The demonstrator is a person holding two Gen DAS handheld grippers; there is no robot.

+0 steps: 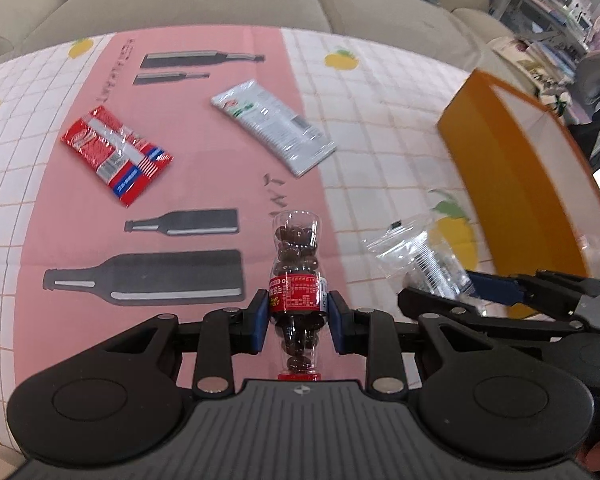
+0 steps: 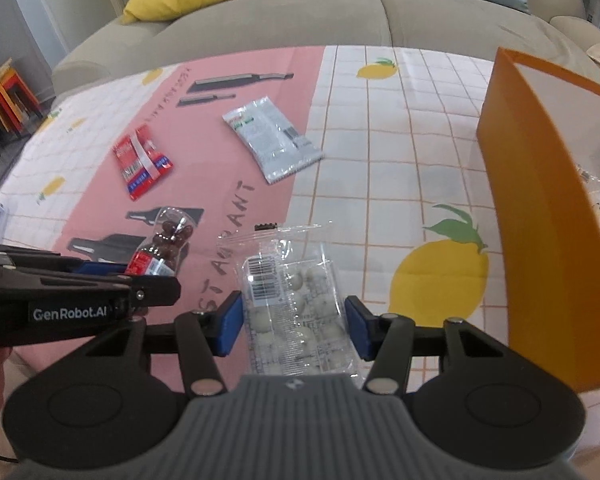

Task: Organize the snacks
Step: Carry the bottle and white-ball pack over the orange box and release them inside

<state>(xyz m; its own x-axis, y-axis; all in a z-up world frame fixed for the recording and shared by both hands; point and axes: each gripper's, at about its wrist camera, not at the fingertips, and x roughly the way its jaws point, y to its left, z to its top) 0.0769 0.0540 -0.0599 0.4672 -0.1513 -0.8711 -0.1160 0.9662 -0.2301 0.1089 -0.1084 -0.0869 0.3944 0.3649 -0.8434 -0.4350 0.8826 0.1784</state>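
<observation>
Left hand-held gripper [image 1: 299, 312] clamps clear bottle [image 1: 297, 264].

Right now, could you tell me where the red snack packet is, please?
The red snack packet lies flat on the pink strip of the tablecloth, at the left in both views, left of the white packet and beyond the printed bottles.

Orange box [image 2: 540, 208], red-striped packet [image 1: 114, 152]
</observation>
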